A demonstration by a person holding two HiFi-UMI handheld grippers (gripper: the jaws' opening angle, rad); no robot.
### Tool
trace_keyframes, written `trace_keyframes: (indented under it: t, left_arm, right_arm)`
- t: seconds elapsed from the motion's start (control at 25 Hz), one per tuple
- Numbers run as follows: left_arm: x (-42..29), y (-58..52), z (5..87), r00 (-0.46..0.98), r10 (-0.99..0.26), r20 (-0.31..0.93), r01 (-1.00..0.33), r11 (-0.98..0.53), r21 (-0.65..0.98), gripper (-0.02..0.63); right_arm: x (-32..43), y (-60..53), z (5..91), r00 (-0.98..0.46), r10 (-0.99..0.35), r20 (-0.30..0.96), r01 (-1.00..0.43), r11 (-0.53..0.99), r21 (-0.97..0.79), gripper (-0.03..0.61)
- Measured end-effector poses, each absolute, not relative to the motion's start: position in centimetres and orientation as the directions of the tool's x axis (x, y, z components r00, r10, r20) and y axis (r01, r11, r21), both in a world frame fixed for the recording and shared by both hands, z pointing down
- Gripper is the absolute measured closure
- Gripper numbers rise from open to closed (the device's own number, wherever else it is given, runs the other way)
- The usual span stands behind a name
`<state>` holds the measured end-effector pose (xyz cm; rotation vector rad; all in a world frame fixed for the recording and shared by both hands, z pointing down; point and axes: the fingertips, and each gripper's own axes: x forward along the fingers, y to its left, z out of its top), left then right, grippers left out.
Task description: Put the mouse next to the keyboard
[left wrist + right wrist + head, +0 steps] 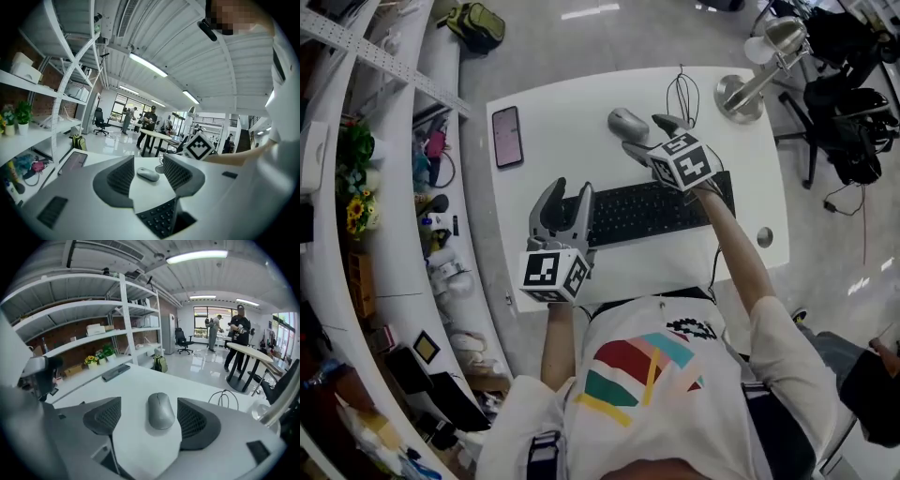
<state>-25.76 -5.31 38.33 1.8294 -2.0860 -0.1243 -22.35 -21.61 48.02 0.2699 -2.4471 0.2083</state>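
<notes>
One white table (572,112) carries everything. One black keyboard (656,211) lies along its near side, close to the edge by the person. One desk lamp (739,97) stands on a round metal base at the far right corner.

There are two grippers, both with jaws apart and clamped on nothing. The left gripper (569,192) hangs over the keyboard's left end, and its own view shows keys below the spread jaws. The right gripper (652,136) reaches past the keyboard's far edge, its fingertips just beside the mouse.

One dark phone (507,136) lies flat near the far left corner, well apart from the rest.

The single mouse (627,123) is a smooth, rounded grey oval with a fine seam down its front half. It rests on the bare table beyond the keyboard, apart from it. In the right gripper view the mouse (161,410) sits in the gap between the jaws without touching either pad.

One thin black cable loop (682,94) lies near the far edge, between mouse and lamp.

Bare table shows between phone and mouse, left of the keyboard, and in a strip along its right end up to the table's edge.
</notes>
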Motion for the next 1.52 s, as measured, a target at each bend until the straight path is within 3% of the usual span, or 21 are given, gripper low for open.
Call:
trace_keyframes:
  t: [0.52, 0.64, 0.96, 1.28, 1.52]
  left_arm:
    - [-26.8, -8.2, 41.9, -0.079, -0.955, 0.287, -0.917, 0.182, 0.354, 0.393]
    - [-26.7, -8.2, 42.2, -0.063, -0.954, 0.292, -0.916, 0.172, 0.363, 0.394]
    - [-26.3, -8.1, 41.6, -0.065, -0.954, 0.292, -0.915, 0.174, 0.365, 0.394]
    - [-25.9, -7.2, 40.3, -0.075, -0.962, 0.261, -0.917, 0.170, 0.361, 0.394]
    - [-24.1, -6.6, 39.6, -0.037, -0.970, 0.241, -0.929, 0.122, 0.350, 0.394]
  right_arm:
    - [-27.0, -25.9, 56.8, -0.589, -0.103, 0.802, -0.289, 0.953, -0.090, 0.208]
    - [-26.8, -26.4, 57.2, -0.582, -0.135, 0.802, -0.310, 0.948, -0.066, 0.270]
    - [-26.9, -25.4, 56.7, -0.592, -0.089, 0.801, -0.265, 0.960, -0.089, 0.276]
    - [-25.1, -24.3, 50.9, -0.662, -0.160, 0.732, -0.273, 0.961, -0.037, 0.276]
    - [-19.8, -22.5, 47.0, -0.682, -0.233, 0.693, -0.344, 0.939, -0.023, 0.276]
